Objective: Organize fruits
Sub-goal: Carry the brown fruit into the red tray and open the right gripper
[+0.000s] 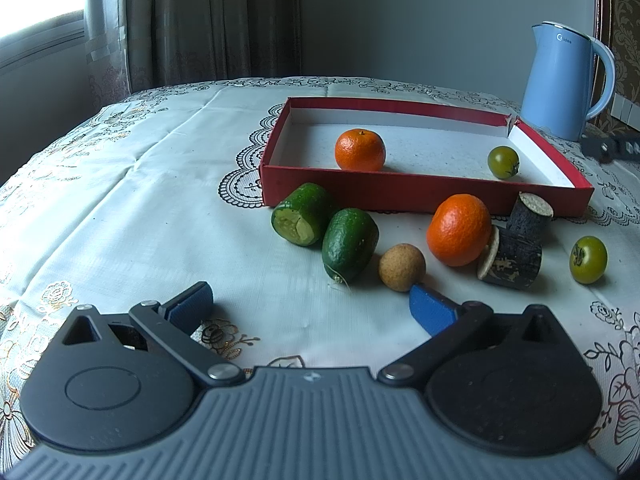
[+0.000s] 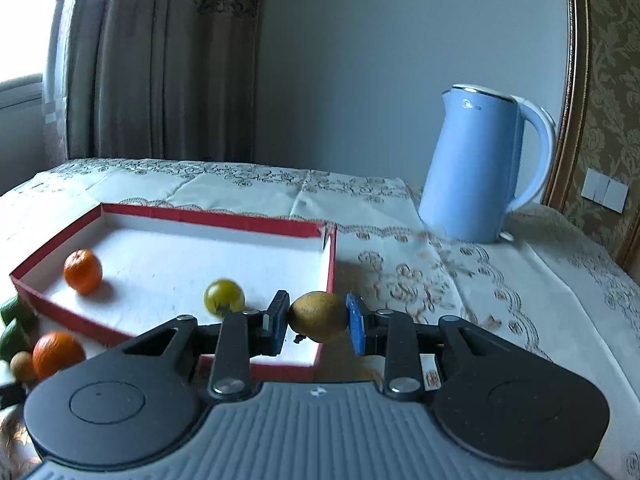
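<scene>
A red tray with a white floor holds an orange and a green tomato. In front of it on the cloth lie two green cut fruit pieces, a small brown round fruit, a second orange and another green tomato. My left gripper is open just short of the brown fruit, holding nothing. My right gripper is shut on a yellow-brown oval fruit, held above the near right corner of the tray.
Two dark bark-covered wood cylinders lie beside the loose orange. A blue kettle stands behind the tray's right end. The table has an embroidered white cloth. A curtain and a wall stand behind it.
</scene>
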